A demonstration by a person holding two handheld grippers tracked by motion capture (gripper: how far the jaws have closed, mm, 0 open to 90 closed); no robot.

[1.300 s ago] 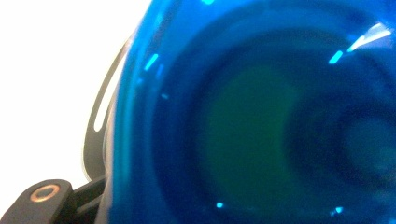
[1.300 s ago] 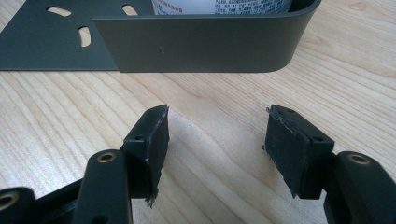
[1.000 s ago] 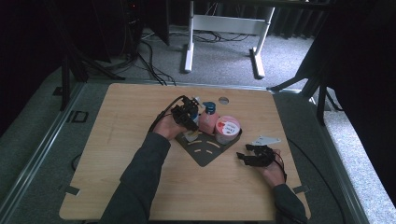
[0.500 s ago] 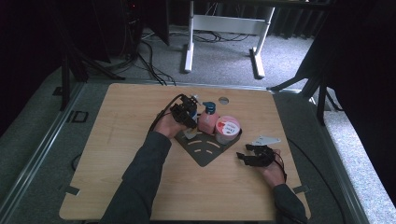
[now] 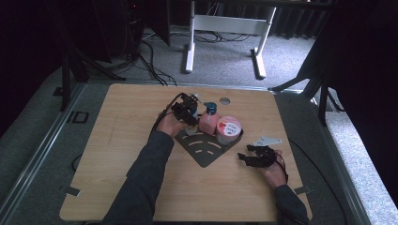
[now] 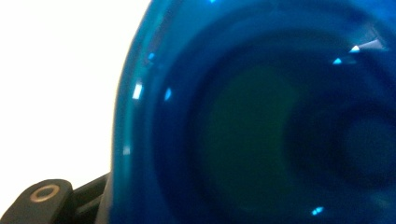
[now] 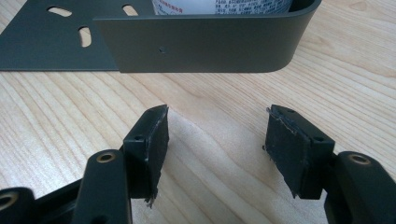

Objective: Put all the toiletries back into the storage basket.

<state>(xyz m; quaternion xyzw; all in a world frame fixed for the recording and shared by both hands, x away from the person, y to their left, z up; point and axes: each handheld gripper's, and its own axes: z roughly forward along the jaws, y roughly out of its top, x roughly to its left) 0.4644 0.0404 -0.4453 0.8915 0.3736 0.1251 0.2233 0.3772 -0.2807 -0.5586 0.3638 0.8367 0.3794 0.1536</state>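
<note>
- Pink plastic bottle with a dark blue cap: it stands upright on the dark grey slotted metal plate, at the plate's far end, just beside the white round tub with a pink-and-red lid, which occupies the plate's curved, walled corner.
- Left gripper: held at the bottle's left side, level with the cap. In the left gripper view the translucent blue cap sits very close to the lens (blurred), so the jaws appear to clasp it, though the pads themselves cannot be made out.
- Right gripper: resting low over the light wooden table towards its right edge, well apart from the bottle. Its jaws stand spread, with bare wood between the pads.
- Plate wall: in the right gripper view the upright dark grey rim curves round ahead of the jaws, and the tub's printed side rises behind it.
- Plate position: near the middle of the table, one corner pointing towards the near edge.
</note>
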